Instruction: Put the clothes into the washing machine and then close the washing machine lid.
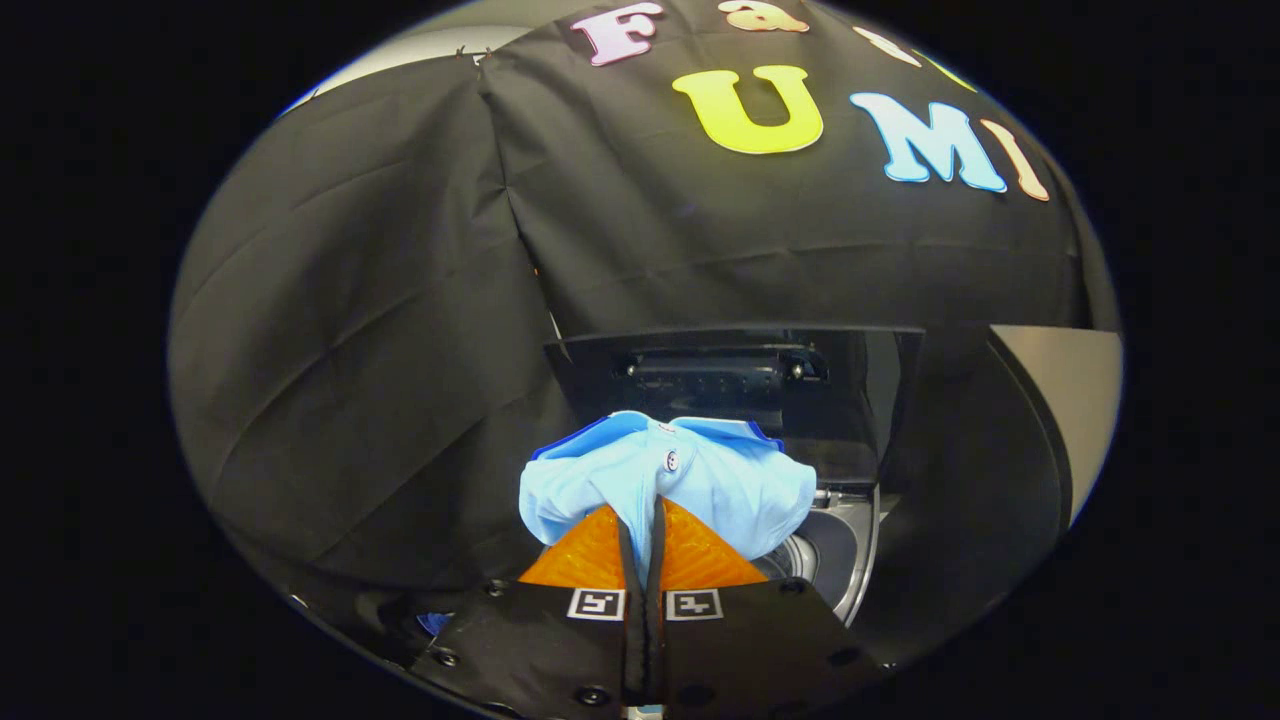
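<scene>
Right up front, the claw [642,520] has its two fingers [590,555] pressed almost flat together, and a fold of cloth runs down the narrow slit between them — it is pinching the shirt [700,480], both fingers squeezing the fabric.

That shirt is pale blue with a darker blue trim along its upper edge, and a small snap button [671,460] sits near the middle, just above the fingertips. It bunches out to either side of the fingers and hangs in the air, lifted clear, not lying on anything.

Just beyond and below the shirt, on the right side of the fingers, sits the washing machine [850,560]; a curve of its grey rim and part of the drum opening [815,555] peek out from under the bunched cloth. So the shirt hangs over the near edge of the opening, not down inside it yet.

Behind the shirt, the washing machine lid [720,375] stands raised and open, a dark panel upright at the back, with black cloth [350,350] draped behind it and to the left.
</scene>
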Demonstrator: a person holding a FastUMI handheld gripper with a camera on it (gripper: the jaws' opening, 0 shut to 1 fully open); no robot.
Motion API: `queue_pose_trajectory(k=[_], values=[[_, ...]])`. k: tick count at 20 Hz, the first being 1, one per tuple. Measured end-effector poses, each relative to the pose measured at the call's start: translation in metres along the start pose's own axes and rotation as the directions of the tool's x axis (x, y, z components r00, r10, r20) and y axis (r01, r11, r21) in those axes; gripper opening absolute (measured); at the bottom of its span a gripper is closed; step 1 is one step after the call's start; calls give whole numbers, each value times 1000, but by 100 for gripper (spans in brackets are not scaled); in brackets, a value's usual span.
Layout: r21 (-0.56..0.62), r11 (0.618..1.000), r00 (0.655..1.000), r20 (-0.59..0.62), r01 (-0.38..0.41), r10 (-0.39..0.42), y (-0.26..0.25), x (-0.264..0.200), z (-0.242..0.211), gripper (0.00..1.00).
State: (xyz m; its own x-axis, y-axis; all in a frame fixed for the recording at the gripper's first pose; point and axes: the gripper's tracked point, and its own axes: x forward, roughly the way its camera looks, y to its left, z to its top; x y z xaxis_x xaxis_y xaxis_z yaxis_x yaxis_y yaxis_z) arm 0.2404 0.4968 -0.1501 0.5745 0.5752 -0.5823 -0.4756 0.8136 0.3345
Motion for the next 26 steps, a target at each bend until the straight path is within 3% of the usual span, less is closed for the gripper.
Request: queue_pose_trajectory(k=[12, 17, 20, 25, 26], values=[[21, 996, 992, -98, 84, -82, -17, 53, -67, 1], [50, 989, 973, -191, 139, -127, -30, 70, -102, 8], [67, 985, 963, -233, 156, -137, -32, 71, -118, 22], [73, 980, 948, -276, 185, -158, -36, 68, -135, 99], [65, 980, 946, -280, 189, -164, -37, 66, -138, 99]])
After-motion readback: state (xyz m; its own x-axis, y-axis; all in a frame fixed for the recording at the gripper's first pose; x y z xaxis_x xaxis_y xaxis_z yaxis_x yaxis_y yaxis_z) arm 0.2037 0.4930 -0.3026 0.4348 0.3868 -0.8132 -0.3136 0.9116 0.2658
